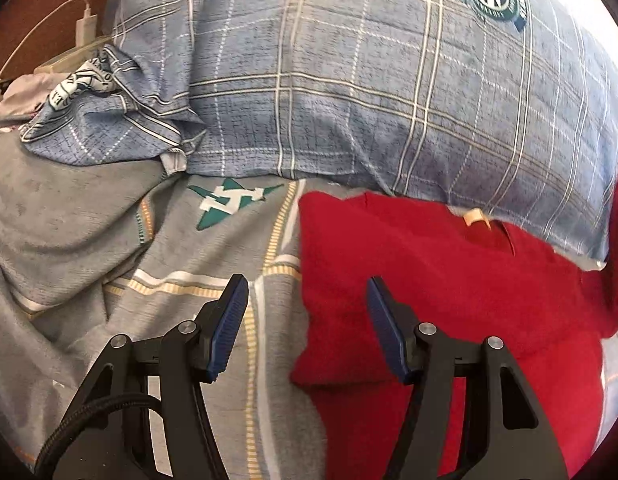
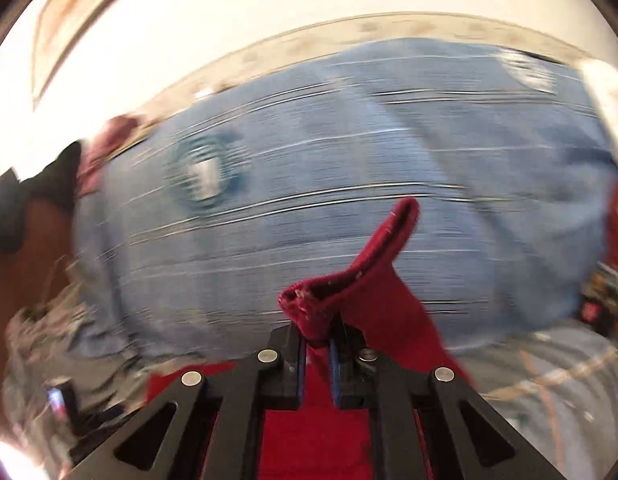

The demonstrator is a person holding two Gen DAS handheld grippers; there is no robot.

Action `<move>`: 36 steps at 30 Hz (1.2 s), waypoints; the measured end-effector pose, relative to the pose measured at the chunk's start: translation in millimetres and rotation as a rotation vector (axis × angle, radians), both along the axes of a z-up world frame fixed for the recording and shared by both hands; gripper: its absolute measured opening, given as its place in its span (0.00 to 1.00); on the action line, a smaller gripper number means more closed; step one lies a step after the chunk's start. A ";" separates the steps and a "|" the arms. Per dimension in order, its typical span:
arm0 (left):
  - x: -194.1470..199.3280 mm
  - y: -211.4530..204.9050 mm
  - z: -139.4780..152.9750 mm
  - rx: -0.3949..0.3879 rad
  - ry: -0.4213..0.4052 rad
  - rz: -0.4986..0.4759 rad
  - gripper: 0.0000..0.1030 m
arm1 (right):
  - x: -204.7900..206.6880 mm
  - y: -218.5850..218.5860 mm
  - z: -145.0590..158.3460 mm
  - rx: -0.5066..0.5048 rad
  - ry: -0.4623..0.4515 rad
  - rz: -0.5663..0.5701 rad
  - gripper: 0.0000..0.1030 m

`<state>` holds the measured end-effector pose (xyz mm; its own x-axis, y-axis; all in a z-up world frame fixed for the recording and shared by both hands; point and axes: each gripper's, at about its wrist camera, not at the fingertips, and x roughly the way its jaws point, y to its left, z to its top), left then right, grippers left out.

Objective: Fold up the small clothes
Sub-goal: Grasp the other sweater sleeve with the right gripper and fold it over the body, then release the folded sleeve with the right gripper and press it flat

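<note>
A red garment (image 1: 449, 280) lies on a grey patterned bedsheet (image 1: 89, 248), its far edge against a blue plaid pillow (image 1: 349, 80). The left gripper (image 1: 307, 304) hangs above the bed with its jaws apart and nothing between them; the garment's near left edge sits just beyond and below its right finger, and the sheet shows through the gap. Farther off to that gripper's left, a crumpled blue plaid cloth (image 1: 101, 120) rests beside the pillow, with a white charger and cable (image 1: 85, 28) behind it.

The right gripper (image 2: 317, 344) is clenched on a fold of the red garment (image 2: 373, 280), its blue pads (image 2: 336, 376) pressing the cloth from both sides. A hemmed edge of the fabric stands up past the fingertips, and more red cloth hangs beneath the tool. Ahead of that gripper, the plaid pillow (image 2: 349, 160) fills the view, heavily blurred, with a pale wall (image 2: 269, 0) above it.
</note>
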<state>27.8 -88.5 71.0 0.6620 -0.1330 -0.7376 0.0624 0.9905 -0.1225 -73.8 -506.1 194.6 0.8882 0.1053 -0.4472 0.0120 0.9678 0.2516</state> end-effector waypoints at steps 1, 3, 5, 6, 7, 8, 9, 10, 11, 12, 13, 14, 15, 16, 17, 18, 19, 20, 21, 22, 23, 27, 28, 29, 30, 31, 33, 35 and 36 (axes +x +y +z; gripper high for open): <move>-0.4 1.5 0.9 -0.005 -0.003 0.003 0.59 | 6.6 15.3 -0.9 0.005 0.008 0.060 0.08; -0.4 5.1 2.8 -0.021 -0.007 0.005 0.59 | 22.7 51.5 -12.0 0.009 0.046 0.183 0.08; 0.2 6.5 3.4 -0.040 -0.006 0.000 0.59 | 35.2 82.7 -28.2 -0.004 0.096 0.273 0.08; 0.5 6.3 3.6 -0.046 -0.004 -0.003 0.59 | 42.2 97.8 -38.4 -0.018 0.123 0.308 0.08; 0.5 6.1 3.7 -0.050 -0.002 -0.007 0.59 | 51.8 117.6 -56.3 -0.027 0.166 0.348 0.08; 1.0 5.9 3.5 -0.058 0.001 -0.013 0.59 | 57.0 126.9 -66.5 -0.024 0.194 0.369 0.08; 1.3 5.5 3.4 -0.062 0.004 -0.017 0.59 | 64.1 138.5 -82.9 -0.015 0.240 0.402 0.08; 1.7 4.9 3.4 -0.066 0.007 -0.026 0.59 | 71.8 150.9 -102.9 -0.015 0.304 0.437 0.08; 2.2 4.4 3.5 -0.067 0.008 -0.032 0.59 | 76.1 160.0 -119.9 -0.030 0.356 0.445 0.09; 2.1 3.6 4.0 -0.068 0.008 -0.042 0.59 | 80.1 166.4 -135.5 -0.036 0.396 0.444 0.11; 1.9 2.9 4.8 -0.071 0.005 -0.049 0.59 | 82.9 170.7 -149.9 -0.028 0.436 0.448 0.24; 1.8 2.4 5.9 -0.078 0.000 -0.055 0.59 | 82.9 171.4 -157.9 -0.019 0.460 0.443 0.43; 2.2 2.3 6.0 -0.087 -0.003 -0.062 0.59 | 79.0 169.3 -162.1 -0.004 0.469 0.433 0.45; 2.4 1.5 6.2 -0.102 -0.004 -0.071 0.59 | 72.6 164.1 -161.2 0.010 0.459 0.431 0.45; 2.7 1.3 6.3 -0.111 -0.002 -0.078 0.59 | 66.3 159.4 -160.6 0.019 0.452 0.433 0.45; 2.6 0.3 6.0 -0.128 0.002 -0.092 0.59 | 59.9 153.4 -157.1 0.027 0.442 0.429 0.45; 2.4 -0.3 5.9 -0.142 0.005 -0.104 0.59 | 54.4 147.3 -153.1 0.028 0.433 0.418 0.45; 1.7 -1.1 5.7 -0.157 0.007 -0.116 0.59 | 48.6 140.5 -148.2 0.031 0.420 0.403 0.46; 1.6 -1.8 5.2 -0.174 0.011 -0.127 0.59 | 40.0 130.4 -144.1 0.033 0.405 0.380 0.46; 1.7 -2.8 5.0 -0.184 0.013 -0.132 0.59 | 33.8 124.0 -141.0 0.029 0.398 0.358 0.46; 1.7 -3.6 4.7 -0.194 0.016 -0.136 0.59 | 29.4 117.0 -138.7 0.023 0.391 0.335 0.46; 0.6 -11.4 2.4 -0.174 0.020 -0.154 0.60 | -3.6 76.8 -129.0 -0.034 0.343 0.193 0.46; 0.7 -13.5 0.9 -0.166 0.021 -0.157 0.60 | -12.6 64.9 -127.9 -0.060 0.341 0.148 0.46; 1.2 -15.4 -0.8 -0.161 0.025 -0.159 0.59 | -19.6 54.8 -127.3 -0.090 0.343 0.104 0.46; 1.9 -17.3 -2.7 -0.158 0.029 -0.158 0.59 | -26.9 44.5 -128.7 -0.119 0.348 0.059 0.46; 2.2 -18.1 -4.1 -0.157 0.031 -0.157 0.59 | -34.4 33.1 -131.2 -0.145 0.355 0.023 0.46; 2.7 -21.9 -6.3 -0.147 0.029 -0.158 0.60 | -43.5 15.2 -137.7 -0.182 0.377 -0.022 0.47; 3.3 -25.0 -8.1 -0.137 0.028 -0.160 0.60 | -44.1 5.9 -146.9 -0.219 0.406 -0.051 0.47; 3.4 -25.3 -8.6 -0.135 0.028 -0.162 0.60 | -40.1 5.5 -151.8 -0.236 0.416 -0.048 0.47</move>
<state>31.2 -113.8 62.3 0.6035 -0.3345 -0.7238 0.2139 0.9424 -0.2572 -113.9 -500.6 42.8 0.6301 -0.0789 -0.7725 0.1112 0.9937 -0.0108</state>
